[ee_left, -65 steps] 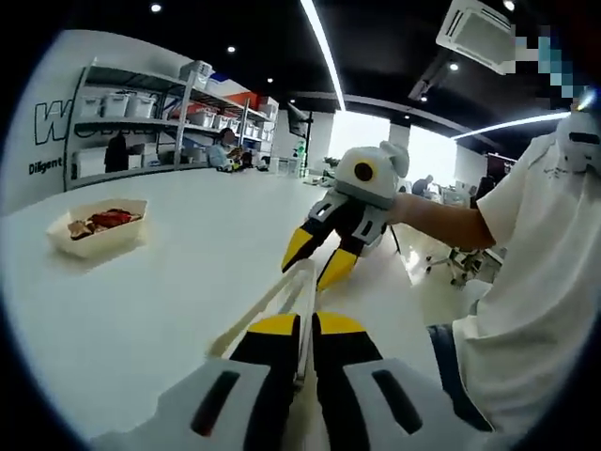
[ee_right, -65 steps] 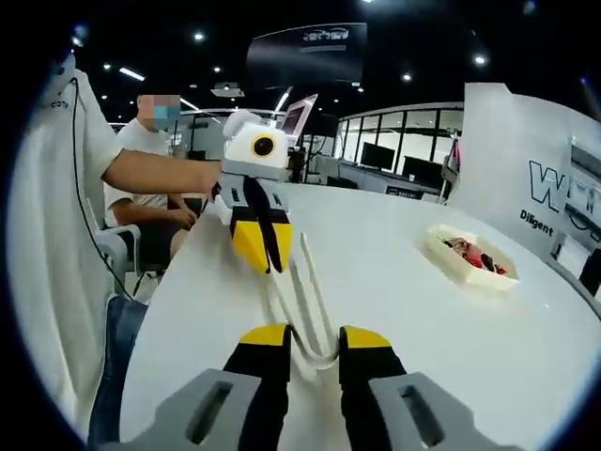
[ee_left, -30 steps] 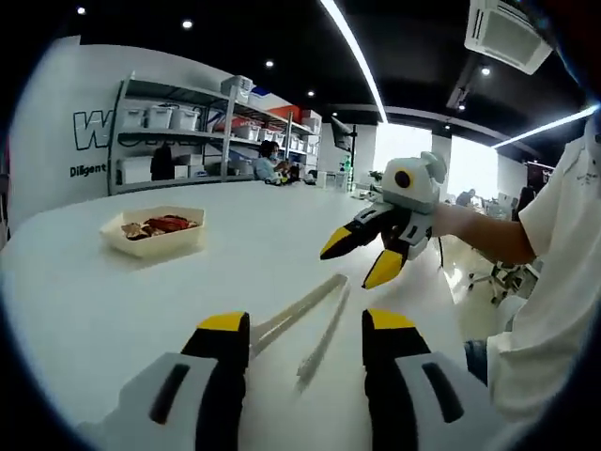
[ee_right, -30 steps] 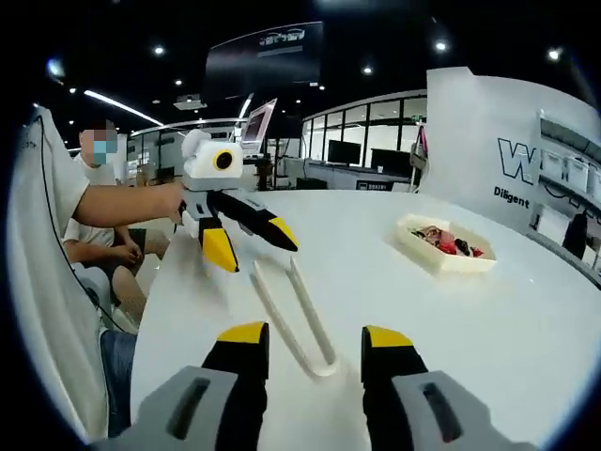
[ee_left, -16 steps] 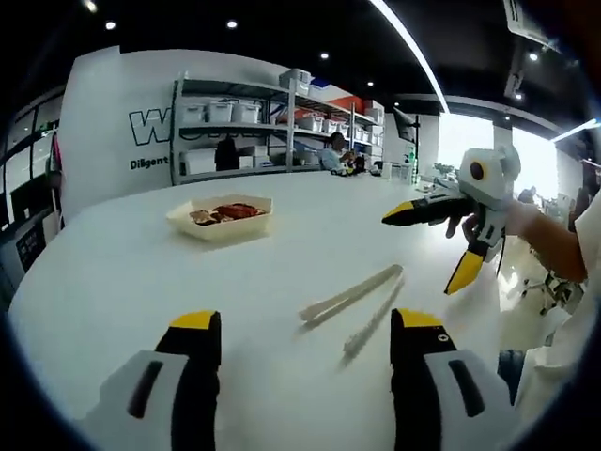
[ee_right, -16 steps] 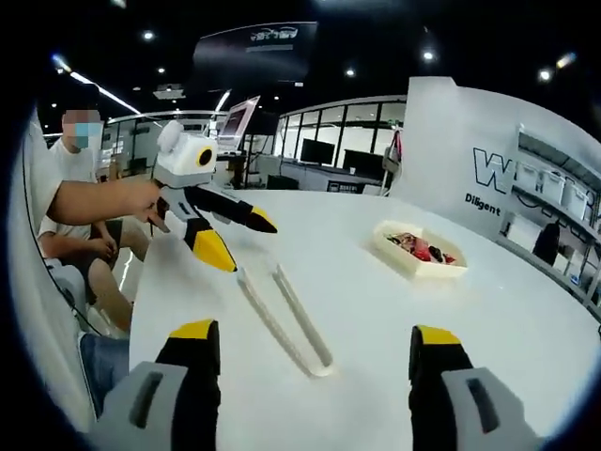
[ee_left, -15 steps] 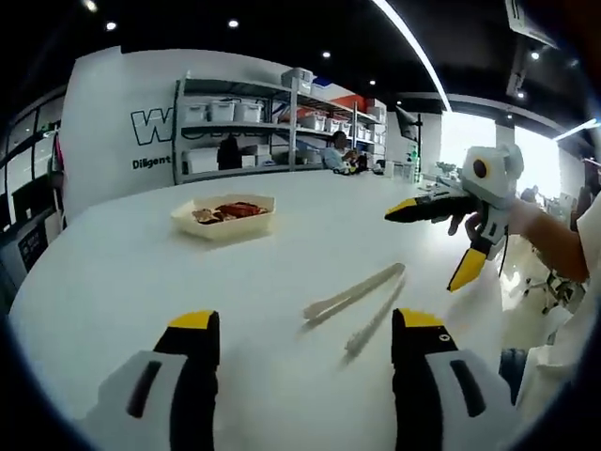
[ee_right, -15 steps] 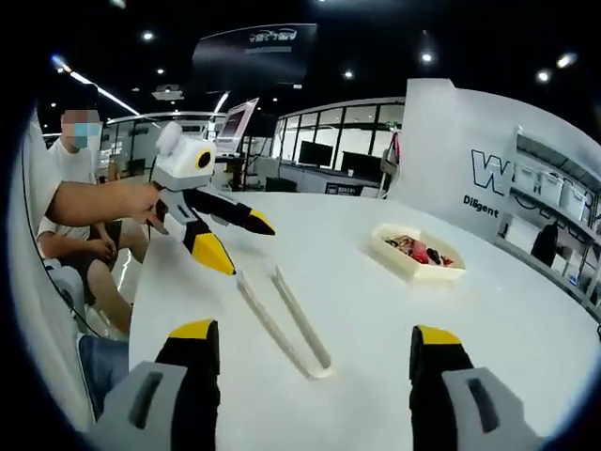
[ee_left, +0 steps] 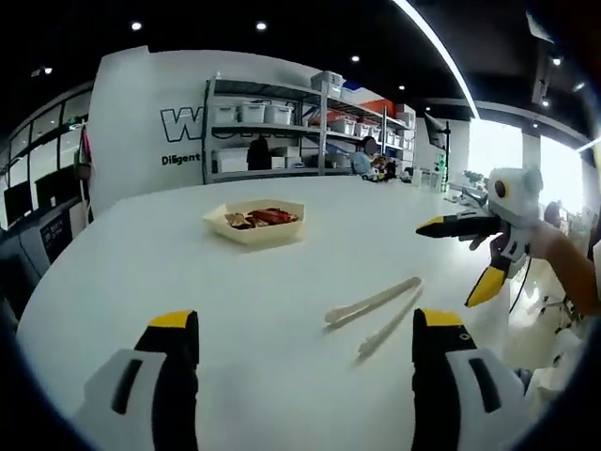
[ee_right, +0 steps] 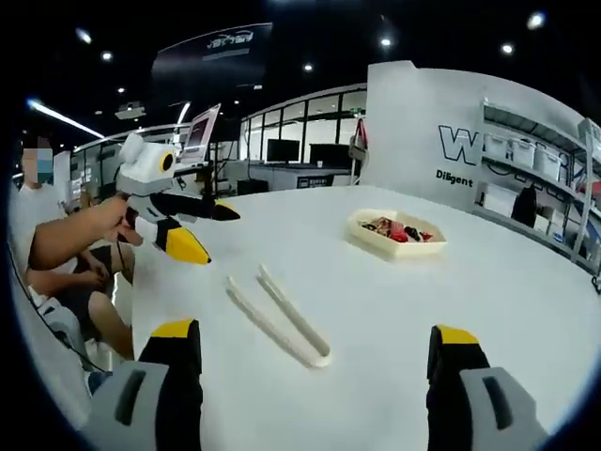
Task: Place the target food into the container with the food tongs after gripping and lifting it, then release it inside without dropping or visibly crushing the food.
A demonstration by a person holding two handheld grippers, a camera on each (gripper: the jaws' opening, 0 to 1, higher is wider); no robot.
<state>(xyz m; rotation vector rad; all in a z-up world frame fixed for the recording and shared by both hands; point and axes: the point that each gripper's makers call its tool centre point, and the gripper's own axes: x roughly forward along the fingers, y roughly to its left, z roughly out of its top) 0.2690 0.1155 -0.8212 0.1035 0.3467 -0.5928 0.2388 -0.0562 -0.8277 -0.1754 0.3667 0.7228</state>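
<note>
My left gripper [ee_left: 305, 343] has jaws spread wide, holding nothing; my right gripper [ee_right: 315, 352] likewise (it appears at the side in the left gripper view, also agape). The food tongs [ee_left: 380, 312] lie flat on the white table [ee_left: 141, 272] just ahead, untouched. The container [ee_left: 256, 224] with reddish food [ee_left: 266, 216] sits farther off

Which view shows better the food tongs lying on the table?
The right gripper view: the food tongs lie near, whole, from joined end to both tips, between that gripper's open jaws. In the left gripper view the food tongs are smaller and more foreshortened, beside the right gripper.
</note>
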